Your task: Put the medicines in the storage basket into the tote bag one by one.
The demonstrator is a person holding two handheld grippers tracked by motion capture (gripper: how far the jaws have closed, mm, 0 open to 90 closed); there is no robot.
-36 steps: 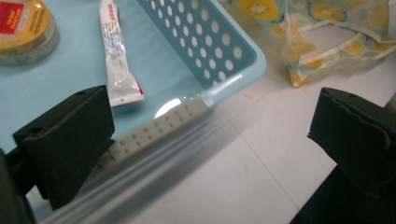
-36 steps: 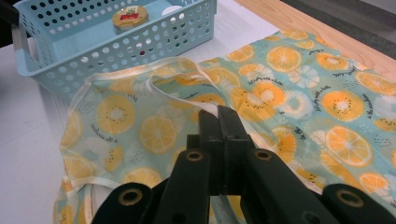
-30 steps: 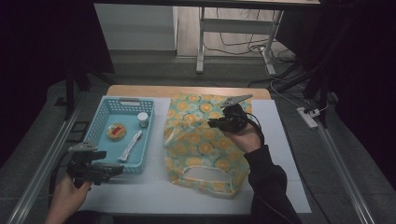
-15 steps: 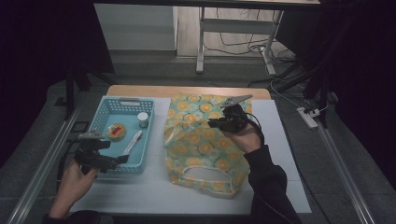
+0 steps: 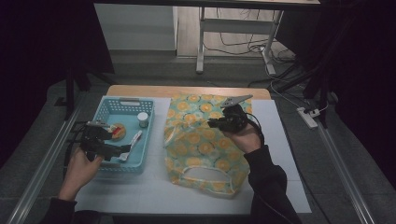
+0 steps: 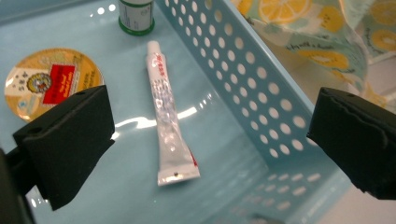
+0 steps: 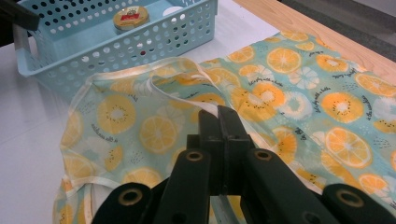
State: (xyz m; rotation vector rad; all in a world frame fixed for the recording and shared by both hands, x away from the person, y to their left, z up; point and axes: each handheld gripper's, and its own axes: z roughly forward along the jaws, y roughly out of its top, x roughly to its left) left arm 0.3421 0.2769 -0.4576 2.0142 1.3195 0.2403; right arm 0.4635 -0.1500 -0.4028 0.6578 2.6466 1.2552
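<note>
White tube [image 6: 169,116] lies flat on the floor of the blue basket [image 5: 105,109], cap end toward the small green-capped bottle [image 6: 136,15], crimped end toward the near wall. A round gold-lidded tin [image 6: 49,79] sits just beside it, apart. The left gripper [image 5: 103,144] hangs over the basket with its jaws spread wide and nothing between them; the tube lies in line with the gap, below the pads. Beside the basket on the white worktop [image 5: 280,140] lies the lemon-print bag [image 5: 201,140], its mouth edge toward the basket. The right gripper [image 5: 219,122] has its jaws fully closed, pinching a fold of the bag's fabric near the top and holding it up a little.

Step in hand, as I read it: pick up the tube for bagging. To do it well, drop straight down with the jaws straddling the tube across its width near the middle, not at the thin crimped end. Keep clear of the perforated side wall and the tin. Close gently, since the tube is soft. The right side should hold the bag's mouth lifted and steady.
</note>
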